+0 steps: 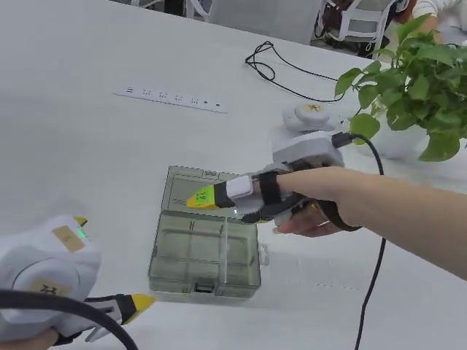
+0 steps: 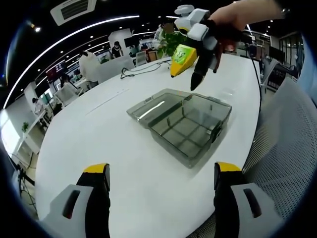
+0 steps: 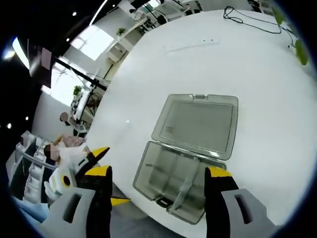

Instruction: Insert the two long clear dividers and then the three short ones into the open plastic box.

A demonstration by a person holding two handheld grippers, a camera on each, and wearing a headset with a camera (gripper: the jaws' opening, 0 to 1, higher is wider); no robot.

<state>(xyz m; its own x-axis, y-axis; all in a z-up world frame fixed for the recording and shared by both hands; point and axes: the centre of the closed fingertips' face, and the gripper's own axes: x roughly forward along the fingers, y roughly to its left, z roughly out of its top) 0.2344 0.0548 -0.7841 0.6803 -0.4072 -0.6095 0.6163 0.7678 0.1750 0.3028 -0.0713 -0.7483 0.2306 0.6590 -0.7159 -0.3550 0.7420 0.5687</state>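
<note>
Right claw (image 3: 159, 172) gapes empty above the box (image 3: 198, 124) (left claw (image 2: 161, 168) likewise); head view adds a plant (image 1: 416, 80).

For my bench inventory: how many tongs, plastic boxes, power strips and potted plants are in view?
Yellow-tipped tongs: 2, left tongs and right tongs
Open clear grey plastic box: 1
White power strip: 1
Green potted plant: 1
Total: 5

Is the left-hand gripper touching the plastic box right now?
Apart. The left gripper view shows a strip of bare white table between the box and the open fingers of the left gripper.
</note>
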